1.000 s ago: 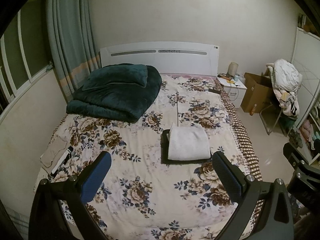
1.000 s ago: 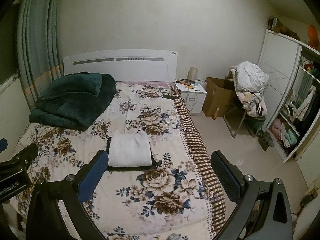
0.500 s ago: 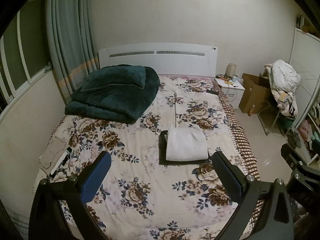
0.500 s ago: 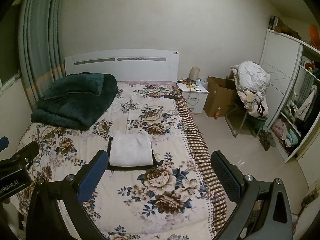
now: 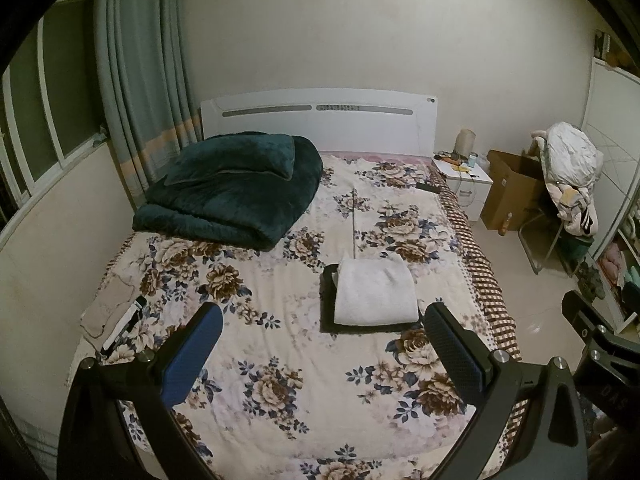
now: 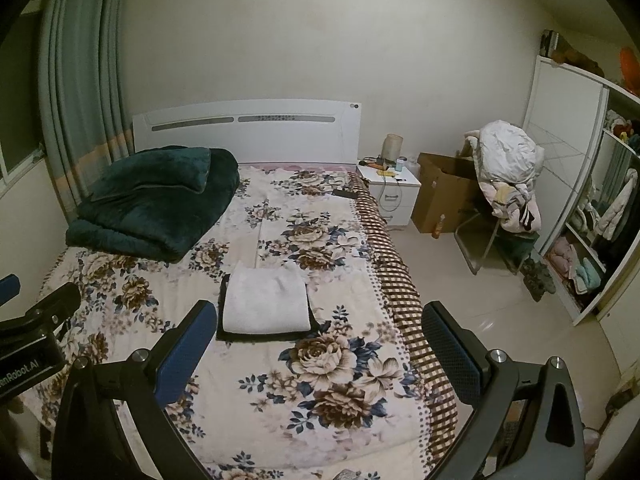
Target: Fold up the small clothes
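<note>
A folded white garment (image 5: 374, 294) lies on top of a folded black garment (image 5: 329, 280) on the floral bedspread (image 5: 260, 312), right of the bed's middle. The stack also shows in the right wrist view, the white garment (image 6: 266, 300) over the black garment (image 6: 224, 292). My left gripper (image 5: 324, 344) is open and empty, held high above the near part of the bed, short of the stack. My right gripper (image 6: 320, 344) is open and empty, above the bed's near right side. A beige cloth (image 5: 106, 308) lies at the bed's left edge.
A folded dark green quilt (image 5: 232, 196) fills the bed's far left. A phone-like object (image 5: 124, 326) lies by the beige cloth. A white nightstand (image 6: 394, 188), a cardboard box (image 6: 444, 196), a chair piled with clothes (image 6: 508, 176) and an open wardrobe (image 6: 592, 216) stand to the right.
Both grippers have drawn back and risen a little from the bed, so the stack looks smaller and farther. Both stay open and empty. Nothing on the bed has moved.
</note>
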`<state>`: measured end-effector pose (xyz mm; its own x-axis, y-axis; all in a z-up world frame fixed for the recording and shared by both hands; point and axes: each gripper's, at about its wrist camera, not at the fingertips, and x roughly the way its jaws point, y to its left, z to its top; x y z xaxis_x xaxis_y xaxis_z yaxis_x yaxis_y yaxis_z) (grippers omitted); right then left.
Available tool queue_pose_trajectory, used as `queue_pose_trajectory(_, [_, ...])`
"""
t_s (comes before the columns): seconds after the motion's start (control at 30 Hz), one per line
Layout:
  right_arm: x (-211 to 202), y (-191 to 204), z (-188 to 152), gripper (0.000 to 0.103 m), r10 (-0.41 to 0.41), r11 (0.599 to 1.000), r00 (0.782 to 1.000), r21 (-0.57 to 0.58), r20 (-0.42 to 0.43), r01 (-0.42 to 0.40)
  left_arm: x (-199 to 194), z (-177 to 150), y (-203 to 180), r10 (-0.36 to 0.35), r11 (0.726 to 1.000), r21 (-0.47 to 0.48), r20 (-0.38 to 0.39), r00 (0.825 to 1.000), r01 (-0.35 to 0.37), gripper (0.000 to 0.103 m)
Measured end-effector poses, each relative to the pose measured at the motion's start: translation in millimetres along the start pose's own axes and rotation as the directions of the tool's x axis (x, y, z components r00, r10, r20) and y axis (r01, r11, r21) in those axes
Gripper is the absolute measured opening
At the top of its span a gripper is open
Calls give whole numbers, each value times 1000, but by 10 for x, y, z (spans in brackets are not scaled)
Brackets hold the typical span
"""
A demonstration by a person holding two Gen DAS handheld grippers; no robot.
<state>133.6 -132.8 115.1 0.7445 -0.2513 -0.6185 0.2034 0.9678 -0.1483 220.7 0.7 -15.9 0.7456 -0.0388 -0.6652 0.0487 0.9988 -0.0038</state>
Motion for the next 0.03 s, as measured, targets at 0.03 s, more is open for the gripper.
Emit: queue_pose_trajectory(0.03, [1, 0, 2, 103, 0, 1000, 1000, -1, 1, 0, -4, 11, -21, -2, 1000, -1, -1, 1000, 2, 103])
